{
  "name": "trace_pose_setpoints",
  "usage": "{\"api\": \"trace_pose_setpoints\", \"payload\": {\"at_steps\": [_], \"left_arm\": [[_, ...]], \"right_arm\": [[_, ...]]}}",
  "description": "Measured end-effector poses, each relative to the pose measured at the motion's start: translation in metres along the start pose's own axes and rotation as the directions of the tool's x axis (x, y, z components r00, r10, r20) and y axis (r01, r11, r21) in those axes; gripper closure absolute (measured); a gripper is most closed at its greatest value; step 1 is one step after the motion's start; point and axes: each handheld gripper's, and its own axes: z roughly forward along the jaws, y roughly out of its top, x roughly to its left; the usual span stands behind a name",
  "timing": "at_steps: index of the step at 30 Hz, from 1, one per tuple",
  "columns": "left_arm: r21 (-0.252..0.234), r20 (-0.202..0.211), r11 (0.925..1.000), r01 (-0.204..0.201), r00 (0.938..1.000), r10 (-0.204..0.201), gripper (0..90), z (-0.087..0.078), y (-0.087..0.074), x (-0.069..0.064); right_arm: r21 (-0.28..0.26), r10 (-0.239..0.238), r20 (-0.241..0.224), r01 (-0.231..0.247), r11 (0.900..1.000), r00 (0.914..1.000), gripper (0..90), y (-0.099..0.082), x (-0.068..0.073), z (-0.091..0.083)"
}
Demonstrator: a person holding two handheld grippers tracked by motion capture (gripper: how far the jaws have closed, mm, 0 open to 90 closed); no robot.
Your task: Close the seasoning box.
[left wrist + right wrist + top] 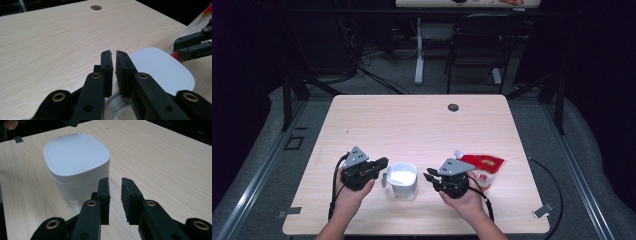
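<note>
A white rounded-square container (403, 180) with a closed lid stands near the table's front edge, between my two grippers. My left gripper (384, 161) is at its left, its tips just above the lid's edge (160, 67). In the left gripper view its jaws (113, 52) stand almost together with nothing between the pads. My right gripper (428, 176) is at the container's right, apart from it. Its jaws (115, 180) show a narrow gap that holds nothing, and the container (77, 165) sits just beyond them. A red and white pouch (484, 167) with a white cap lies behind my right hand.
The light wooden table (412, 125) has a round cable hole (453, 107) near its far edge. Cables trail from both grippers off the front edge. A chair (477, 45) and a desk leg stand on the floor beyond the table.
</note>
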Motion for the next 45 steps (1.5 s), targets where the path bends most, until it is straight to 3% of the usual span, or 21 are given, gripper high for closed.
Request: {"api": "trace_pose_setpoints", "payload": {"at_steps": [4,12,17,45], "left_arm": [[0.011,0.0,0.9995,-0.03,0.9996,0.03,90.0,0.0,-0.004,-0.004],[0.021,0.008,0.9985,-0.051,0.9987,0.05,90.0,-0.004,-0.007,-0.009],[0.023,0.003,0.9975,-0.067,0.9977,0.067,90.0,-0.005,-0.008,-0.012],[0.019,-0.001,0.998,-0.061,0.9982,0.061,90.0,-0.007,-0.011,-0.013]], "right_arm": [[-0.002,-0.01,-0.004,0.01,0.9999,0.9999,80.3,-0.001,0.001,0.0],[0.011,-0.011,0.001,0.011,0.9999,0.9999,90.0,-0.002,0.004,0.001],[0.018,-0.019,-0.015,0.019,0.9997,0.9997,90.0,-0.001,0.006,0.003],[0.037,-0.04,-0.059,0.042,0.9984,0.9975,90.0,-0.001,0.017,0.016]]}}
